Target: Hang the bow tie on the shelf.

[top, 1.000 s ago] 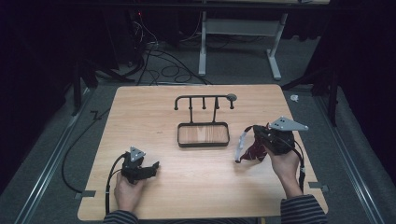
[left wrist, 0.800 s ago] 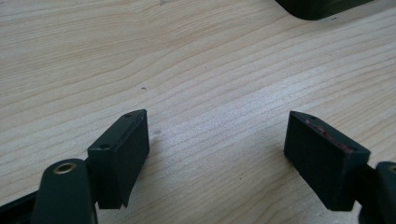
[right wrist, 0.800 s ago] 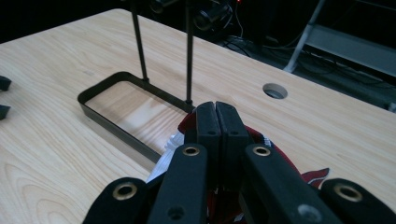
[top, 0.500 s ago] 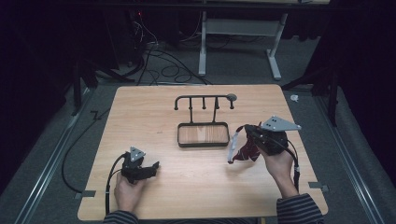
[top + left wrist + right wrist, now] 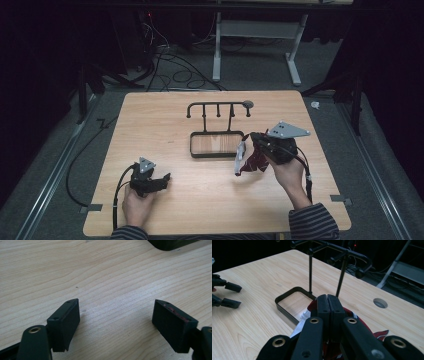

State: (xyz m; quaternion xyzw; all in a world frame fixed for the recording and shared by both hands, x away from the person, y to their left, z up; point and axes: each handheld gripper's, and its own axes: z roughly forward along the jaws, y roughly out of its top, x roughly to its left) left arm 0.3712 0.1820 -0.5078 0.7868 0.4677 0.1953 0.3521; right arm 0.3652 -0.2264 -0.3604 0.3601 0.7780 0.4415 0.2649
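A black hook rack [image 5: 218,107] stands mid-table on a rectangular tray base [image 5: 192,145]. Just right of that base, my right gripper [image 5: 254,141] is shut on a red and white cloth item [image 5: 250,162] that dangles below it. In the right gripper view the jaws [image 5: 327,298] are pressed together, with the red and white cloth [image 5: 359,320] bunched beneath them and the rack's posts [image 5: 310,272] straight ahead. My left gripper [image 5: 165,179] rests low at the front left of the table. It is open, with bare wood between its pads [image 5: 66,320].
The wooden table [image 5: 150,125] has a round cable hole [image 5: 248,104] by the rack's right end. The left gripper [image 5: 229,293] lies at the left in the right gripper view. Cables and a white desk frame [image 5: 295,55] sit on the floor beyond.
My right gripper has carried the cloth item leftward toward the rack's tray base, rising slightly. The left gripper has stayed where it was.
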